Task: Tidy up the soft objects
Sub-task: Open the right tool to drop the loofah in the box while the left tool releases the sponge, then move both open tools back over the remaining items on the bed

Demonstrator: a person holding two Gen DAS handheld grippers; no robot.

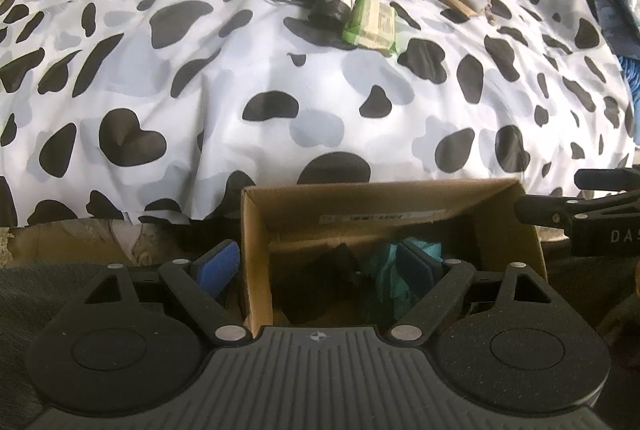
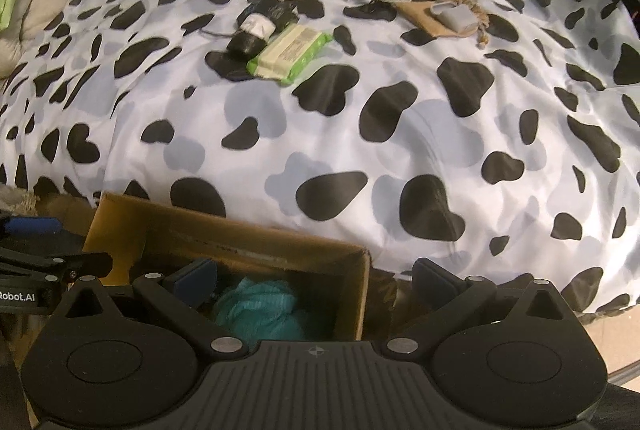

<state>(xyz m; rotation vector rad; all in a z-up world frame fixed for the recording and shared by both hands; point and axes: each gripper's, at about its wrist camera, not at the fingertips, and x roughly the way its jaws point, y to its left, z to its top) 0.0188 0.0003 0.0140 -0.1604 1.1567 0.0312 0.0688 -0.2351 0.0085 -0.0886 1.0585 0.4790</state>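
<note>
Both tongs hanging released: left tongs (image 1: 316, 262) straddling cardboard box (image 1: 496, 214) wall, right tongs (image 2: 316, 280) likewise. Teal cloth (image 2: 260, 306) lying inside box. Next soft item, green pack (image 2: 290, 52), lying on bed (image 2: 400, 134) at 12 o'clock: lift clear of box wall before reaching, advised.

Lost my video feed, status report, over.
Left gripper open, straddling the cardboard box wall. Right gripper open, astride the other wall. Teal cloth in the box. Nothing blocking.

Smooth matt cloth bedcover (image 1: 280, 102), rough brown cardboard box (image 1: 256, 230), fuzzy teal cloth (image 2: 256, 310), glossy wipes pack (image 2: 290, 52).
</note>
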